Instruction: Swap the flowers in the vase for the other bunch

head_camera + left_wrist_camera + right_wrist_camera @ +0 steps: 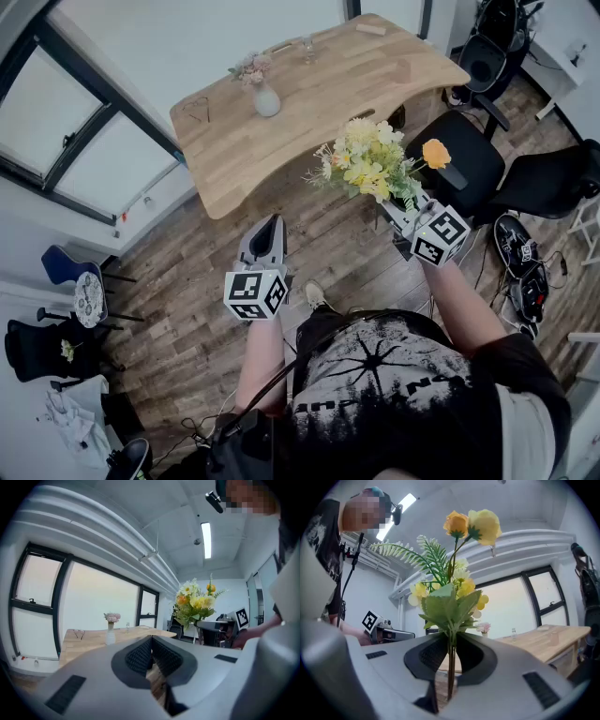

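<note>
A white vase (267, 101) with pink flowers (250, 67) stands on the wooden table (309, 103); it shows small in the left gripper view as vase (110, 637) and far off as vase (484, 631) in the right gripper view. My right gripper (405, 212) is shut on the stems of a yellow and orange bunch (370, 161), which rises upright as bunch (452, 590) between its jaws. My left gripper (266, 234) is shut with nothing in it, held level over the floor short of the table.
Black office chairs (469, 155) stand right of the table, another (492, 52) at the far right. A glass (307, 47) and spectacles (195, 112) lie on the table. Windows (84, 141) run along the left. Shoes (516, 253) lie on the floor at right.
</note>
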A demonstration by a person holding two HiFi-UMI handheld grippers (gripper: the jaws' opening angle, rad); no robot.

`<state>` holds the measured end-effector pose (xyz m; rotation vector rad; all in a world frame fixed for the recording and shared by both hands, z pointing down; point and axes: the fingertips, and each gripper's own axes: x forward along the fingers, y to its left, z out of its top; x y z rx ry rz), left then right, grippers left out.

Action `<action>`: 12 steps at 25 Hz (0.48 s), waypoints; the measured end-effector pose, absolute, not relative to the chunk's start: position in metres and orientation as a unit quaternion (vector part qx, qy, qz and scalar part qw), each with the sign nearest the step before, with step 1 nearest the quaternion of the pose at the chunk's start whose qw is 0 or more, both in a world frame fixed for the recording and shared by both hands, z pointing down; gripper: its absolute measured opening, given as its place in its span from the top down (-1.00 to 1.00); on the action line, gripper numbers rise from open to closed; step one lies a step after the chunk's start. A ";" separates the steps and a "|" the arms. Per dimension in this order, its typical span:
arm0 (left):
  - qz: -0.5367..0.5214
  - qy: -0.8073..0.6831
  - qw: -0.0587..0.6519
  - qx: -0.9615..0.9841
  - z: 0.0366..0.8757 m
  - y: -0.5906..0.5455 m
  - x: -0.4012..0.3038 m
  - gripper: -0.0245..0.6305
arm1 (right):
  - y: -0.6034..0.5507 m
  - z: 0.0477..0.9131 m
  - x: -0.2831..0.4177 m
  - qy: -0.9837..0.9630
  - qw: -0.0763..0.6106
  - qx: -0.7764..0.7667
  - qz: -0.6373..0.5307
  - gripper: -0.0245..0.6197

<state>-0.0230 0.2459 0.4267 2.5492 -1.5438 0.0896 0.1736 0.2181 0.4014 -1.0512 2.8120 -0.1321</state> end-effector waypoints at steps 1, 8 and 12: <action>0.031 -0.514 0.082 0.853 0.428 0.246 -0.022 0.88 | 0.218 0.402 0.174 0.933 0.067 -0.349 -0.045 0.74; 0.037 -0.511 0.080 0.855 0.429 0.244 -0.015 0.88 | 0.218 0.406 0.176 0.935 0.063 -0.346 -0.051 0.74; 0.040 -0.510 0.080 0.856 0.430 0.245 -0.012 0.88 | 0.218 0.407 0.176 0.936 0.065 -0.343 -0.051 0.74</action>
